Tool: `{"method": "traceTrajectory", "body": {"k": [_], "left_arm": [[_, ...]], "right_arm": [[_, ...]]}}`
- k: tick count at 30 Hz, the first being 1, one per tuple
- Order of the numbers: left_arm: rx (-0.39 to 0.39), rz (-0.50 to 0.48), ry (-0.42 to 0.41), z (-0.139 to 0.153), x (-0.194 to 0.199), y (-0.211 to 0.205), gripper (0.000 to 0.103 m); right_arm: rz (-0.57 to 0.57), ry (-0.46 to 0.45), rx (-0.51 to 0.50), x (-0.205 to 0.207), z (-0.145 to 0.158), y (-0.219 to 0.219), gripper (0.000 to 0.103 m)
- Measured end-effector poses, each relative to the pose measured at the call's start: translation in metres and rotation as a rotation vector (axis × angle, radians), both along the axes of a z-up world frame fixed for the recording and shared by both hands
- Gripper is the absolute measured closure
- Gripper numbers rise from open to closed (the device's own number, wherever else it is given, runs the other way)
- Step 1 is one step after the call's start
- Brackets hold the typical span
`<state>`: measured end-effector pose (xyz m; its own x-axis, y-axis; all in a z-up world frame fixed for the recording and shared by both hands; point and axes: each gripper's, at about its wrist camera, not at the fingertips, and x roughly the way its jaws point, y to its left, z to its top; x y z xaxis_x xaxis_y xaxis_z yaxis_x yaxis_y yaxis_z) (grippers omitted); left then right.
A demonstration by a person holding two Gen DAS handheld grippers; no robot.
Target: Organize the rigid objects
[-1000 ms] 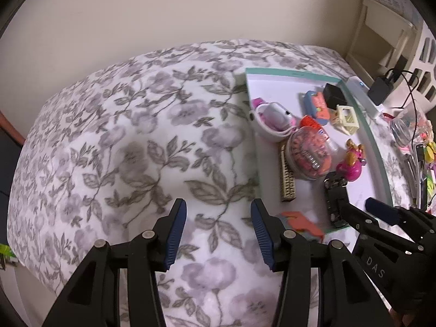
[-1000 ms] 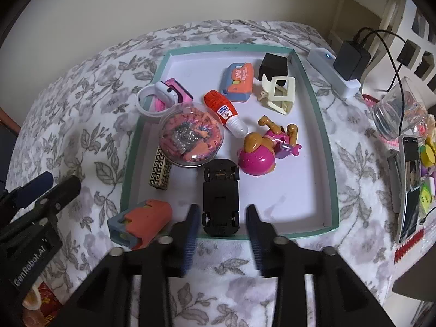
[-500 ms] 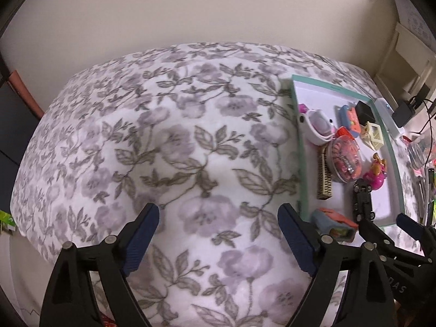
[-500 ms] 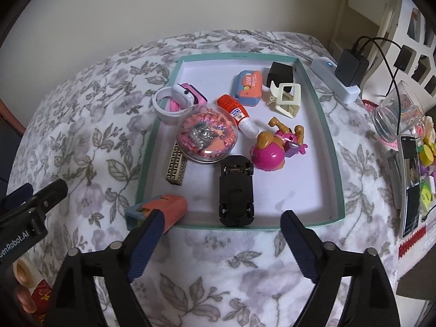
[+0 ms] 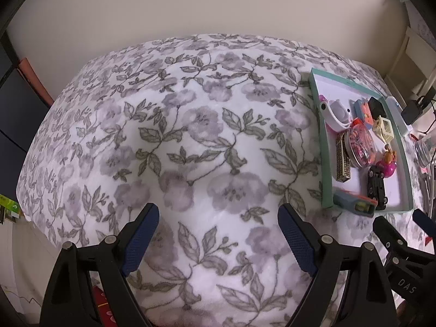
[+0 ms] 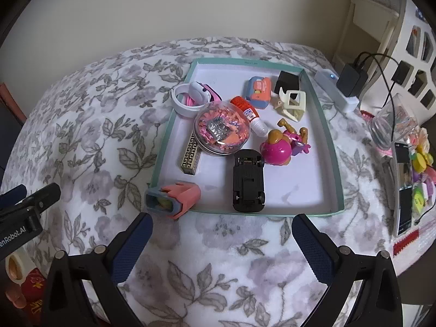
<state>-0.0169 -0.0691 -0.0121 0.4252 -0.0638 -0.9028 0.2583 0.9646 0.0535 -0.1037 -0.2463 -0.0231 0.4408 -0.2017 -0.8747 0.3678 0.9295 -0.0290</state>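
A teal-rimmed white tray (image 6: 324, 136) lies on the floral blanket and holds several toys. Among them are an upside-down black toy car (image 6: 248, 181), a pink figurine (image 6: 280, 147), a clear dome with orange contents (image 6: 222, 129), a glue tube (image 6: 249, 115) and a white watch (image 6: 194, 96). A salmon and grey-blue toy (image 6: 174, 197) rests across the tray's front left corner. My right gripper (image 6: 222, 219) hovers just in front of the tray, its jaws opening with nothing between them. My left gripper (image 5: 218, 208) is open over bare blanket, left of the tray (image 5: 320, 125).
Right of the tray are a white power strip with a charger (image 6: 335, 90), a glass jar (image 6: 392, 122), a phone (image 6: 403, 185) and small colourful pieces (image 6: 419, 163). A tape roll (image 6: 16, 268) sits off the blanket's left edge. The floral blanket (image 5: 190, 136) spreads wide to the left.
Both grippers went from narrow to wide open. The right one drew back from the black car, which stays in the tray. The left one shifted left, away from the tray.
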Motion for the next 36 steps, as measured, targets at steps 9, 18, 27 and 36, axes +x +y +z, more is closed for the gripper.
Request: {"method": "traceTrajectory", "body": {"k": [9, 18, 27, 36], "left_arm": [[0.005, -0.011, 0.001, 0.002, -0.008, 0.002, 0.014], [0.005, -0.002, 0.006, 0.001, -0.009, 0.006, 0.014], [0.014, 0.003, 0.006, 0.001, -0.010, 0.005, 0.014], [0.008, 0.010, 0.001, 0.003, -0.011, 0.006, 0.014]], "right_arm": [[0.006, -0.013, 0.002, -0.009, 0.003, 0.006, 0.000], [-0.020, -0.040, -0.010, -0.018, 0.008, 0.007, 0.000], [-0.049, -0.069, -0.008, -0.025, 0.014, 0.002, 0.000], [-0.055, -0.095, -0.026, -0.028, 0.019, 0.002, 0.000]]}}
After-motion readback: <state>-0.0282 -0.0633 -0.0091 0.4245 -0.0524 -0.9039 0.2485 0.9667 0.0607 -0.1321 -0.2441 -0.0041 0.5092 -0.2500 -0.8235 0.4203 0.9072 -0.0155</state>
